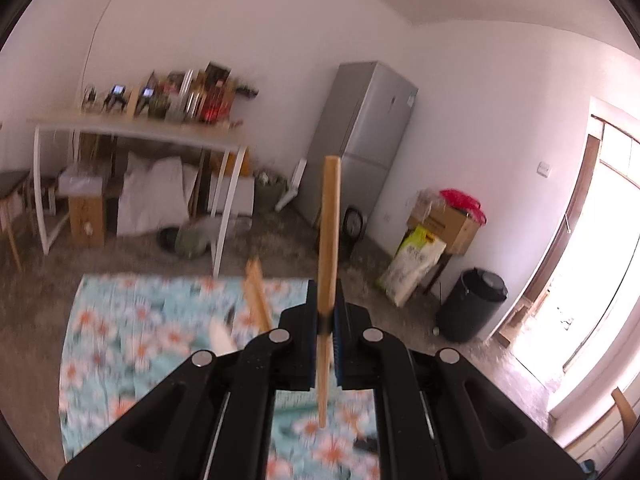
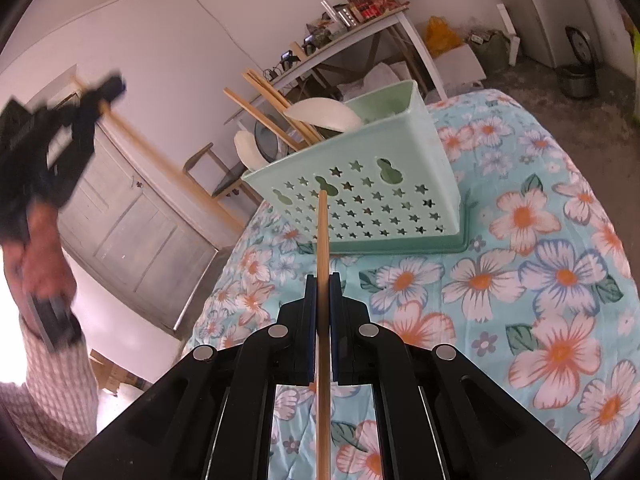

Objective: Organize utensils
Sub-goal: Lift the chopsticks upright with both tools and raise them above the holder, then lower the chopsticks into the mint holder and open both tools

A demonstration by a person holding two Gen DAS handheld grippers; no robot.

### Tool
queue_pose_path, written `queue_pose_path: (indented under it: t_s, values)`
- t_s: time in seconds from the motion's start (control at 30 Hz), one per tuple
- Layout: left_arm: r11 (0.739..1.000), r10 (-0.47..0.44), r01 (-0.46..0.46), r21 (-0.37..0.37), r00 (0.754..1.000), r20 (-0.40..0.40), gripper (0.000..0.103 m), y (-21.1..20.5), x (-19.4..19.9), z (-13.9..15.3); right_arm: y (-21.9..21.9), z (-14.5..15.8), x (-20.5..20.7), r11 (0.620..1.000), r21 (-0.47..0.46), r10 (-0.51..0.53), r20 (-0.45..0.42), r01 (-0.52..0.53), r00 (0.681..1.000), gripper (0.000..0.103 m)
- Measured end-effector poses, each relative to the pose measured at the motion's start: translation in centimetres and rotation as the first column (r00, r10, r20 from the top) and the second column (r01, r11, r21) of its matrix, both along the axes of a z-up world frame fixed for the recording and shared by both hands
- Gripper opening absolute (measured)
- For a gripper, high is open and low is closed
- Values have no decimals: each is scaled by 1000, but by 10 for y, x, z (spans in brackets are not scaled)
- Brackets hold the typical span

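The right hand-held gripper (image 2: 322, 280) pinches a wooden chopstick (image 2: 322, 240) pointing at the green basket (image 2: 372, 196) near the surface's (image 2: 520, 280) far edge; chopsticks and white spoons stand in it. Off the left edge, the left hand-held gripper (image 2: 108, 90) holds another stick.

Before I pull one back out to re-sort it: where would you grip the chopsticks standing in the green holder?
Grip a chopstick on its bare upper shaft, coming from above on the holder's open side. The sticks lean out past the rim, and the white spoon crowds them lower down.
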State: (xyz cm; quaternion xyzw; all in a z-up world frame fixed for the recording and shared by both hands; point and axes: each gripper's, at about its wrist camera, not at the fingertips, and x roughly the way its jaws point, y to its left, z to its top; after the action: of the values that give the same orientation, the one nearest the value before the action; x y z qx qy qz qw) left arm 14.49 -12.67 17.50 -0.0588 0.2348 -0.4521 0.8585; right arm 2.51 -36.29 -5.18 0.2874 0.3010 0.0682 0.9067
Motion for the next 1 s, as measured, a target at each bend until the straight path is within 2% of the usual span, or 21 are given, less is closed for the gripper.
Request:
queue_pose_path:
  t_s: [0.13,0.23,0.4,0.67,0.83,0.87,0.93,0.97,1.0]
  values:
    - [1000,12,-13,14,998,56,6,-26,13,8,-7,-2,0,1000,15,-8,2,8,1000,4]
    - [997,38,-45,61,993,110,6,-47,24,5,-15,-4,0,999,28,-17,-2,17,1000,4]
    - [993,68,-80,89,989,132,6,-66,39,-9,-29,-10,1,999,43,-29,-11,29,1000,4]
    - [988,91,-101,119,992,87,6,-82,61,-34,-47,-24,6,995,92,-46,-40,50,998,5]
    - [985,84,-90,147,995,50,6,-89,63,-52,-46,-23,7,995,88,-44,-42,47,998,5]
    - [984,83,-88,154,996,38,8,-90,64,-56,-45,-24,7,995,88,-42,-45,46,998,5]
    - [981,84,-82,176,996,-3,22,-89,66,-66,-44,-24,6,995,89,-39,-49,44,998,5]
    - [980,89,-85,179,996,-15,36,-87,67,-69,-43,-24,5,995,89,-37,-50,41,998,5]
    - [981,95,-89,172,995,-25,43,-83,66,-71,-43,-24,6,995,87,-37,-51,41,998,5]
